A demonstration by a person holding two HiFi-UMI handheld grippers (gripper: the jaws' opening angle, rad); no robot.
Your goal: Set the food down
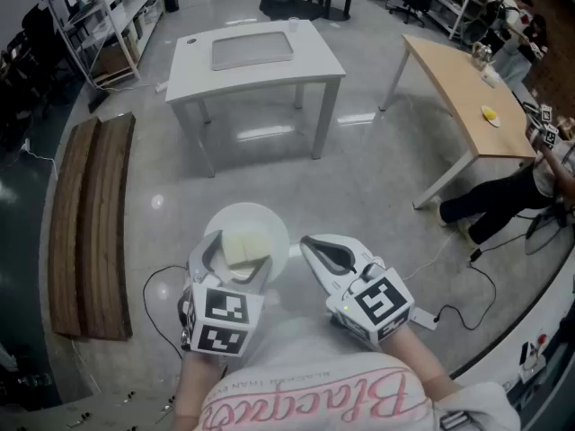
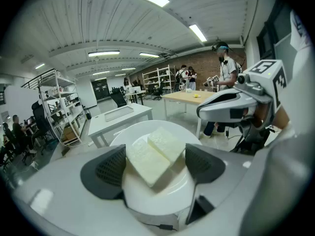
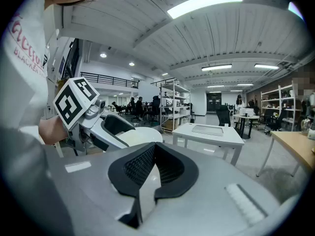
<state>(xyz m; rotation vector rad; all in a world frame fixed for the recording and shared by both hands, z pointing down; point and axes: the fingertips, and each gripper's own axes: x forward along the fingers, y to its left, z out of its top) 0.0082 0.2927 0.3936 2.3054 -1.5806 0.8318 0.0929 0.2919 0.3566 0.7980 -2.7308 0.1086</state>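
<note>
Two pale food blocks (image 2: 157, 154) on one white plate (image 2: 165, 200), fast in left gripper (image 2: 153, 168); right gripper (image 3: 151, 157): jaws together.

A white table (image 1: 256, 57) stands far in the middle, with a grey tray (image 1: 252, 50) on it. A wooden table (image 1: 467, 92) is far right, a person (image 1: 503, 196) beside it. Dark wooden planks (image 1: 90, 227) lie on the floor (image 1: 377, 178) at left. Metal shelves (image 1: 99, 16) stand far left.

Open floor (image 1: 359, 187) ahead to the white table (image 1: 319, 61), wooden bench (image 1: 90, 232) left.
</note>
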